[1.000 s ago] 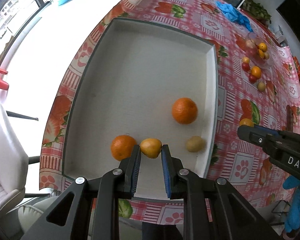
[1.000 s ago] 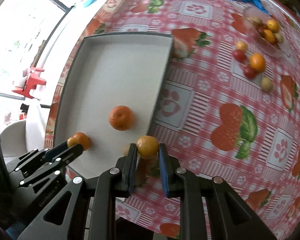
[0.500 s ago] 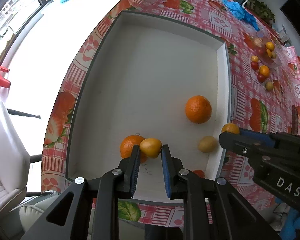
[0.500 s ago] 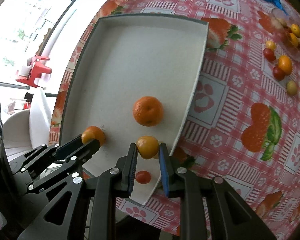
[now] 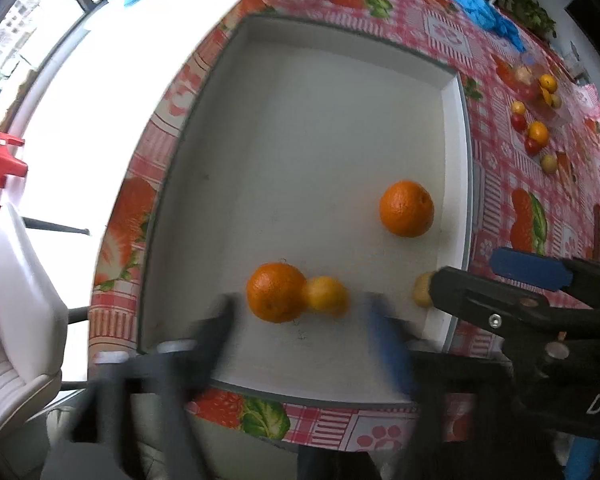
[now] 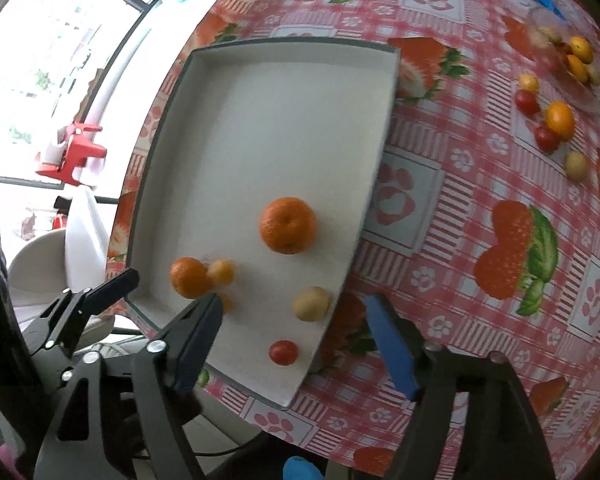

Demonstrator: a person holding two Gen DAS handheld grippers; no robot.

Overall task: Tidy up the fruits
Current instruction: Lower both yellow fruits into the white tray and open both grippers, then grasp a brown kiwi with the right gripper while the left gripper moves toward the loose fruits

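Note:
A white tray (image 5: 320, 128) lies on the pink tablecloth. In it lie two oranges (image 5: 406, 208) (image 5: 276, 298), a small yellow-orange fruit (image 5: 325, 295) touching the near orange, a yellowish fruit (image 6: 311, 303) and a cherry tomato (image 6: 283, 352). My left gripper (image 5: 300, 312) is open and blurred, just behind the small fruit. My right gripper (image 6: 294, 316) is open and empty over the tray's near right corner; a small orange fruit (image 6: 226, 303) shows beside its left finger. It also shows in the left wrist view (image 5: 500, 276).
Several small fruits (image 6: 559, 120) lie loose on the tablecloth at the far right, by a clear bowl (image 6: 572, 60) with more. Blue gloves (image 5: 486, 16) lie at the back. A white chair (image 5: 16, 300) stands left of the table edge.
Both grippers opened. The left let its small yellow-orange fruit down beside the near orange. The right let go of its small orange fruit, which is now in the tray.

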